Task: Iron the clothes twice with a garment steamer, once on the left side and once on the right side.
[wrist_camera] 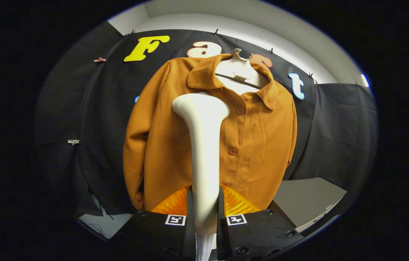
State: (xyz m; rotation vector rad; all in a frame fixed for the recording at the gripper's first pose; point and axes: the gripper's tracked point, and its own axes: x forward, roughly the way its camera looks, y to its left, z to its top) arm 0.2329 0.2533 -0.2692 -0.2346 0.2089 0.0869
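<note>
So my gripper (204, 206) is clamped on the garment steamer (203, 145), one finger pressed to each side of its white handle, two fingers total with a square marker tag on each. Just the one steamer, and it runs straight up ahead of the fingers with the wide flat head at the top, sitting against the upper chest of the jacket (175, 145), a bit to the collar's left of the button line. One jacket, brownish-orange, hanging on one pale hanger (240, 69) against the black booth wall. I count three buttons (232, 151) down the front, the rest is hidden behind the steamer. Gripper's pointed pretty much level at the jacket, fingers upright either side of the handle
</note>
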